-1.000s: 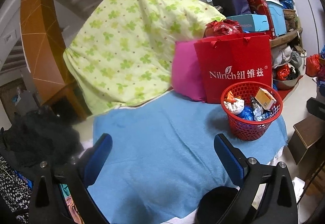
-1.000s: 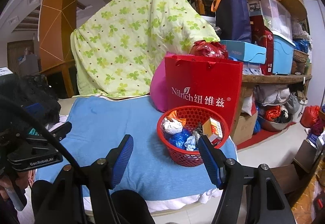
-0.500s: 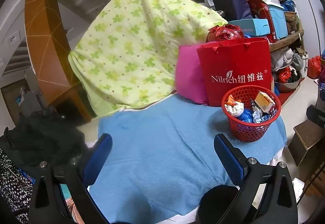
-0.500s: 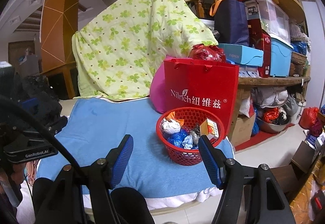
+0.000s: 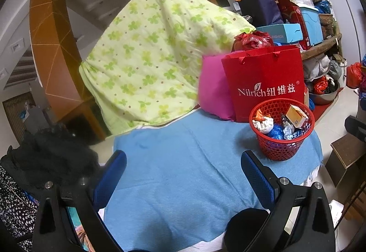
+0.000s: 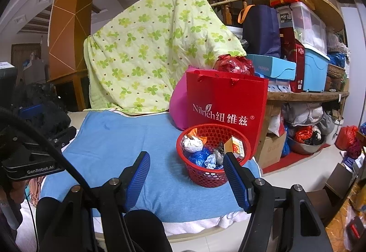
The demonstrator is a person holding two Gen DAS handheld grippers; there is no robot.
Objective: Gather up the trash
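The red mesh basket (image 5: 281,130) (image 6: 211,156) stood on the blue towel (image 5: 183,172) (image 6: 128,144), just in front of the red Nilrich paper bag (image 5: 265,82) (image 6: 225,103), and it held crumpled white paper (image 6: 192,143), blue wrappers (image 6: 198,157) and a small orange and white box (image 5: 297,116) (image 6: 236,146). The left gripper (image 5: 183,177) hung over the towel with its blue fingers spread wide and nothing between them. The right gripper (image 6: 186,178) was also released and empty, with its right finger (image 6: 236,183) near the rim of the basket.
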